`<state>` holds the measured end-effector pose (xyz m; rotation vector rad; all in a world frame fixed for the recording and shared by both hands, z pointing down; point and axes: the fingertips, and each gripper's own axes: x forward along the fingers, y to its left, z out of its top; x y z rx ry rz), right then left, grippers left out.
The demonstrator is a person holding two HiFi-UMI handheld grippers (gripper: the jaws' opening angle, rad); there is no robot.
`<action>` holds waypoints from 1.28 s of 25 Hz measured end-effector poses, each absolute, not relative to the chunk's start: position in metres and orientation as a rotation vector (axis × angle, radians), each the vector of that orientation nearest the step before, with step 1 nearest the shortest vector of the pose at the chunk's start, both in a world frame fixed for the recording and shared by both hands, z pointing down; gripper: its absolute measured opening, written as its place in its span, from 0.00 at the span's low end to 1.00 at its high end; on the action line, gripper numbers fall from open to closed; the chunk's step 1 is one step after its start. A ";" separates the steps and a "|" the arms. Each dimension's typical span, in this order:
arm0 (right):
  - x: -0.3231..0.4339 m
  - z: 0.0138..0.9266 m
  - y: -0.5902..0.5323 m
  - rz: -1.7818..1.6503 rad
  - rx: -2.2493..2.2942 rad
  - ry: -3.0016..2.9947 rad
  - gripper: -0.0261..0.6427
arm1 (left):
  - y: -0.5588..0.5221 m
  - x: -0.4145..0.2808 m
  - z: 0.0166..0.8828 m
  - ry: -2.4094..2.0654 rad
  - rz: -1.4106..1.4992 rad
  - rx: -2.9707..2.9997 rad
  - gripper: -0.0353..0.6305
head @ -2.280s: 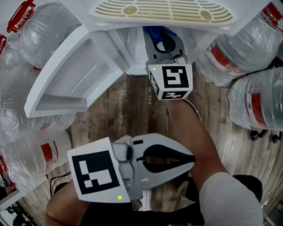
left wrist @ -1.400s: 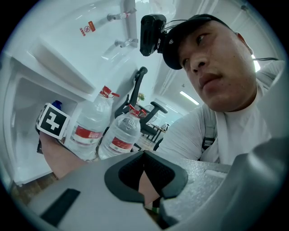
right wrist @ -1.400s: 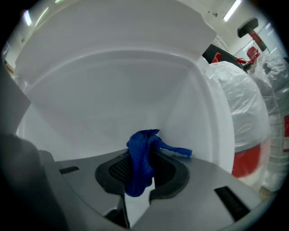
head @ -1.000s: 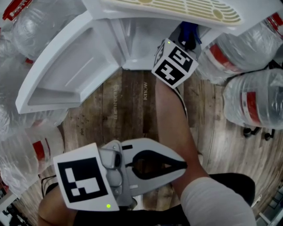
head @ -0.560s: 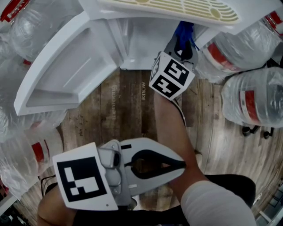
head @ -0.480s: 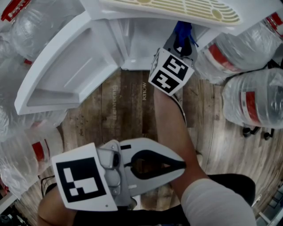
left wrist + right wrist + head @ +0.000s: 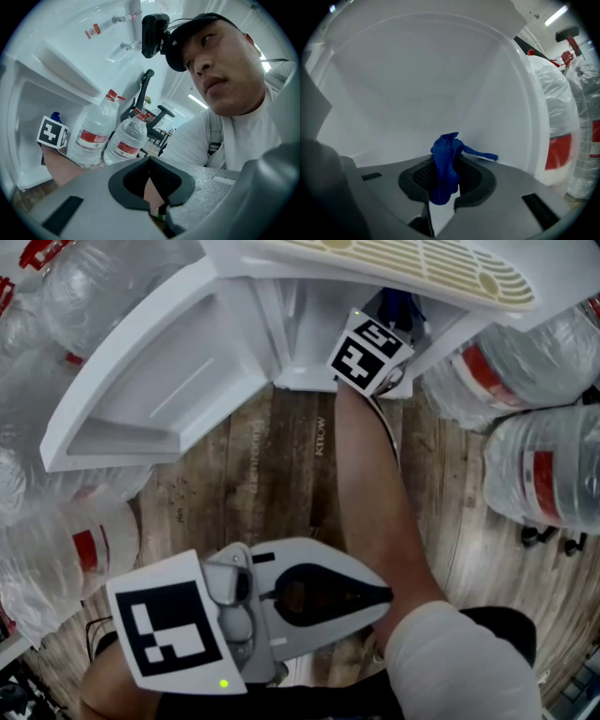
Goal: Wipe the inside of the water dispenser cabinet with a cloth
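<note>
Right tool (image 7: 443, 198) grips blue cloth (image 7: 445, 164) inside cabinet (image 7: 417, 70); floor print (image 7: 321, 437) reads "know".

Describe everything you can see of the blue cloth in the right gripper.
The blue cloth is a small, crumpled, woven-looking rag, bunched into an upright wad with one thin tail trailing to the right. The right gripper is shut on its lower part, and the rest sticks out past the jaws. It sits inside the white plastic cabinet; whether it touches the wall cannot be told.

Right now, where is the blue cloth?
The blue cloth is clamped in the jaws of the right gripper, inside the white cabinet, at the head view's top.
</note>
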<state>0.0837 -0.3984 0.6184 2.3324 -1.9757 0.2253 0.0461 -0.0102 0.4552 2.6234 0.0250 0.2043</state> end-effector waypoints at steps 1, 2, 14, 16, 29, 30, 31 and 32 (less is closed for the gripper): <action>0.086 0.619 -0.399 0.233 2.341 -1.963 0.16 | -0.010 0.047 0.455 0.028 0.204 2.624 0.06; 0.087 0.619 -0.399 0.242 2.350 -1.949 0.16 | -0.010 0.047 0.456 0.034 0.204 2.625 0.06; 0.103 0.636 -0.359 0.311 2.380 -1.835 0.15 | -0.004 0.051 0.454 0.098 0.176 2.624 0.06; 0.105 0.636 -0.349 0.304 2.375 -1.830 0.15 | -0.002 0.051 0.453 0.114 0.172 2.626 0.06; 0.092 0.652 -0.333 0.281 2.274 -1.869 0.16 | -0.003 0.054 0.453 0.128 0.157 2.621 0.06; 0.089 0.652 -0.341 0.271 2.264 -1.883 0.15 | -0.004 0.053 0.454 0.120 0.162 2.617 0.06; 0.086 0.651 -0.350 0.260 2.254 -1.894 0.15 | -0.005 0.052 0.455 0.110 0.167 2.614 0.06; 0.083 0.652 -0.359 0.251 2.244 -1.901 0.16 | -0.006 0.051 0.456 0.100 0.171 2.613 0.06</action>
